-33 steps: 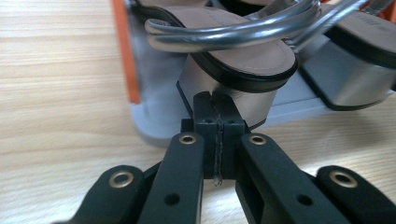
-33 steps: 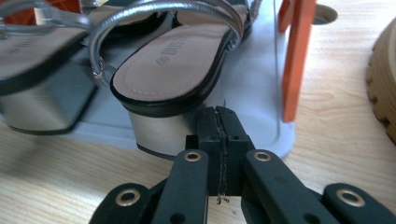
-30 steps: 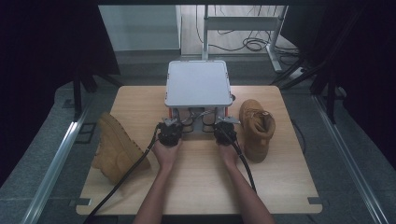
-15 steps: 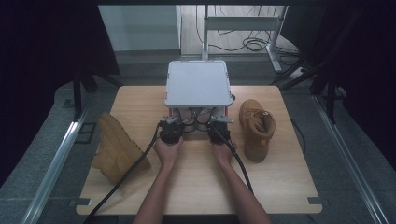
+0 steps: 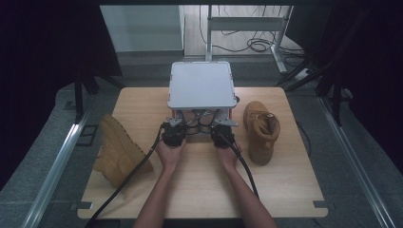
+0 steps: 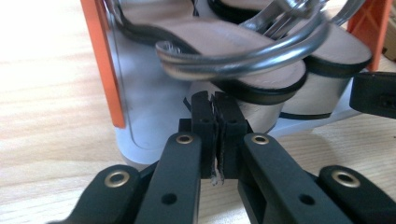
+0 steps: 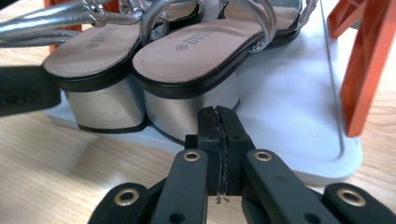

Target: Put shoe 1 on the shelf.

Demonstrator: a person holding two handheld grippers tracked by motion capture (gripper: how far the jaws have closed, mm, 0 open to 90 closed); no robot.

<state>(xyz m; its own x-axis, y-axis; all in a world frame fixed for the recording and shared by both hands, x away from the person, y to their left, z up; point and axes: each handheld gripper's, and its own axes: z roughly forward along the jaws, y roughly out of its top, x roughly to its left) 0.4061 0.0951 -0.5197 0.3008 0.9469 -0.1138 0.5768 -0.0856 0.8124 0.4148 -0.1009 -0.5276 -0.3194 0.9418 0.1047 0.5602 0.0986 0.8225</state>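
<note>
A pair of silver block-heel sandals (image 7: 187,51) (image 6: 224,39) stands on the lower white shelf (image 7: 289,93) of a small rack (image 5: 202,84) with orange posts (image 6: 100,60). My left gripper (image 5: 176,122) (image 6: 214,95) points at the heel of the left sandal, just short of it. Its jaws have just been opening a hair and nothing is between them. My right gripper (image 5: 222,125) (image 7: 218,109) is shut and empty, its tip close to the heel of the right sandal. In each gripper view the other gripper's black body shows at the side edge.
A tan boot (image 5: 119,149) lies on its side at the table's left edge. A second tan boot (image 5: 261,130) stands right of the rack. The rack's white top hides most of the sandals in the high view. Bare wood lies in front of my hands.
My right gripper has shifted slightly left along the front of the rack. The left gripper has stayed where it was.
</note>
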